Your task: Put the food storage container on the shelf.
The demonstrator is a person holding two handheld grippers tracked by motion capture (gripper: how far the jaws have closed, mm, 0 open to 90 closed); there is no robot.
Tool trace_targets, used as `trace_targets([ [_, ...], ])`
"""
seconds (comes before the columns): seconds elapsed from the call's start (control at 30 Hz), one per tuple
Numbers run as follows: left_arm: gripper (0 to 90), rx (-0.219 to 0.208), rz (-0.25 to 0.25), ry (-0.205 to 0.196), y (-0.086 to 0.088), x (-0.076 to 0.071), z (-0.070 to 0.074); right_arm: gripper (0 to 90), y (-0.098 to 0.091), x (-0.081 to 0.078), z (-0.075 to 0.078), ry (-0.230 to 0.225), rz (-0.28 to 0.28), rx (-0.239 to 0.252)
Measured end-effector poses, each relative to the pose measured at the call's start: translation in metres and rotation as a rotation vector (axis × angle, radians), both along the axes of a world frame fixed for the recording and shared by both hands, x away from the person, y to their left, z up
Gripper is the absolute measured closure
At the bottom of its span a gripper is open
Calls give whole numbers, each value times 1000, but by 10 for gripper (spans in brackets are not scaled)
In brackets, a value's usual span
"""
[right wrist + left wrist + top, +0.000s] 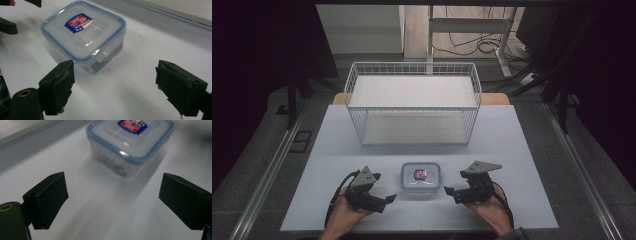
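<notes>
Step in hand, as judged: approach to a small clear food container (420,177) with a blue-rimmed snap lid and a red-and-blue label, lid on and latches seemingly down; it sits on the white table (512,150) near the front edge, between the two grippers and well short of the white wire basket (412,100) that stands farther back; nothing is lifted or gripped yet. Left gripper (388,199) lies low at the container's left, jaws wide apart with bare table between them; in the left gripper view the container (130,146) sits ahead of the jaws and apart from them, the picture smeared; fingers (47,200) touch nothing. Right gripper (448,192) lies at the container's right, jaws likewise wide; in the right gripper view the container (83,35) is ahead and offset toward the left finger (58,86), near it but clear of it; nothing held. Next move, judged: either bracket the box from both sides to carry it, perhaps to the basket, or pin the body with one gripper while the other works a latch tab (105,53); either way each gripper must first centre on the box so that both pads meet its walls squarely; the smooth plastic may slide on the table if pushed from one side alone.
</notes>
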State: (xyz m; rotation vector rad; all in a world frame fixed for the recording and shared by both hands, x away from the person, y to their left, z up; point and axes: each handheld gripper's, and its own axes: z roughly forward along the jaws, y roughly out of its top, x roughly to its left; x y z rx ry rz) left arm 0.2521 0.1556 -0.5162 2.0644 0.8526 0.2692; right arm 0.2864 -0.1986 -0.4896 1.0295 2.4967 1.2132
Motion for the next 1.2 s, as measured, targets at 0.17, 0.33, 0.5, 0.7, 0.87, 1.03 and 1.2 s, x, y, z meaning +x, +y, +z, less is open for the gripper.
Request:
trace_targets([
  [0.17,77,-20,-25,-1,-16,21,7,163,11,6,1,-14,18,-4],
  [0.33,48,-52,-37,17,-36,44,9,142,21,18,-1,5,21,2],
  [0.5,13,-92,-35,115,-47,62,-5,56,30,34,-9,93,39,21],
  [0.7,50,-181,-92,222,-43,64,-16,85,34,44,-20,187,74,69],
  [0.87,127,-189,-105,240,-37,57,-15,127,38,44,-26,261,128,115],
  [1.03,285,-210,-115,245,-26,46,-13,277,30,35,-18,235,117,103],
  [1.2,382,-206,-121,235,-21,39,-11,442,18,27,-17,258,132,141],
])
